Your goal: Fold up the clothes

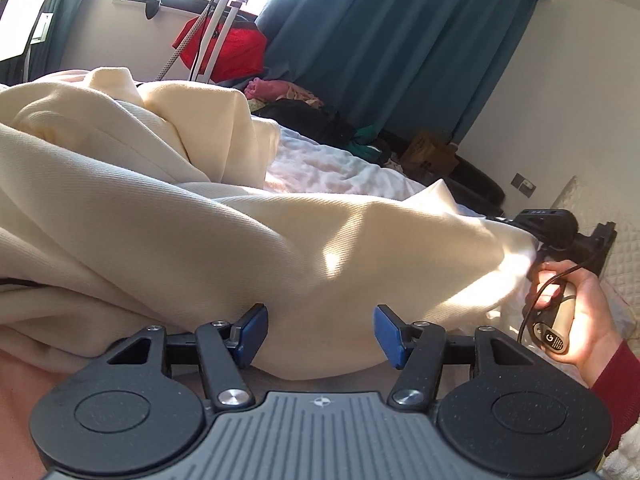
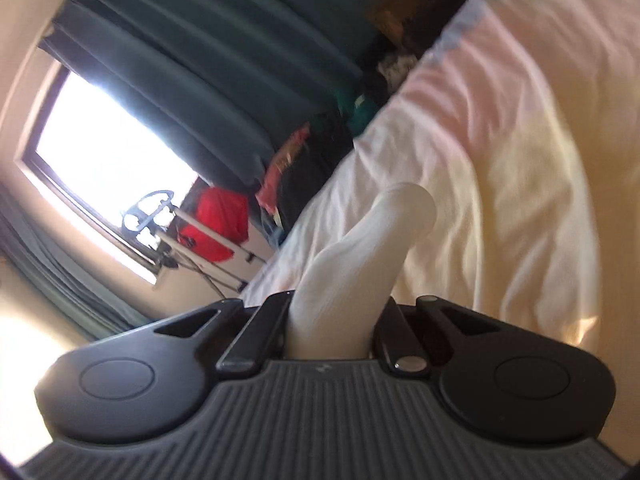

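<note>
We hold our left claw open, its blue pads apart, just at the edge of the cream garment heaped on the bed. Our right claw is clamped on a fold of that garment, toward 3 o'clock in the left view.

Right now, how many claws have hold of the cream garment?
1. The right claw is shut on a bunched fold of the cream garment. The left claw is open, its blue pads at the cloth's near edge, not gripping.
</note>
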The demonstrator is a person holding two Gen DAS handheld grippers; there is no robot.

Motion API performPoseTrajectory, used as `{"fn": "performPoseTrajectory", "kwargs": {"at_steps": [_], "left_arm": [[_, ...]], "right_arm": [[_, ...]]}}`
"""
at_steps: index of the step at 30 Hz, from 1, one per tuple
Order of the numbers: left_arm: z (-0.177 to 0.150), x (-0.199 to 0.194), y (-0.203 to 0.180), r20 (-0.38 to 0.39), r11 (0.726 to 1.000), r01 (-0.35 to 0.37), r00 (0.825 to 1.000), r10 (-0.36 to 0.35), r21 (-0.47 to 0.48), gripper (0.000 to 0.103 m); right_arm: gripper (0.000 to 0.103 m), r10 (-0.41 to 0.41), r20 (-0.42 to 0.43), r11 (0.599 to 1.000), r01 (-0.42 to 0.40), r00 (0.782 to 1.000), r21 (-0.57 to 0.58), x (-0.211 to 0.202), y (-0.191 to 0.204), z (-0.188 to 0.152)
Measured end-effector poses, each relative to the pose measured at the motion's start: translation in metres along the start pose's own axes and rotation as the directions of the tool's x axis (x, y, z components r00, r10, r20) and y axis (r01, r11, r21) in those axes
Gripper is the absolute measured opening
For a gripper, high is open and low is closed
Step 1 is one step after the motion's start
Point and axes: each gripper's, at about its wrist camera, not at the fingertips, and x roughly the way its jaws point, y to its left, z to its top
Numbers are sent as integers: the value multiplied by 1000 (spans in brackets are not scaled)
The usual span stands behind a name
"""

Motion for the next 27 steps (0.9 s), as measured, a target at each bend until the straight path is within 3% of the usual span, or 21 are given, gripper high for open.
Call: {"fn": "performPoseTrajectory", "kwargs": {"at_steps": [5,7,12,15,19,23,27], "left_arm": [[-1,-17,-11,36,999,0,999,-1,34,59],[-4,-24,-15,45,999,-8,999,6,47,59],[-9,-39,-17,30,1000,-17,999,17,14,59],[-11,-51,-14,22,999,-33,999,33,-18,61],[0,-69,11,29,988,-65,997,70,-138,68],[11,-92,51,-9,935,-100,995,103,-340,80],[13,-114,102,-11,813,-134,988,155,-566,84]], "right_arm": [[6,-30,240,998,41,970,-44,-64,-11,35],[6,-75,276,997,79,958,-4,-83,-25,42],[6,-248,72,953,230,966,197,-96,-77,36],[6,-231,-22,914,225,973,339,-96,-101,26],[6,-213,-61,864,218,975,454,-100,-117,15],[9,-211,-88,826,225,974,517,-105,-124,6],[11,-203,-121,800,236,972,552,-104,-132,3]]}}
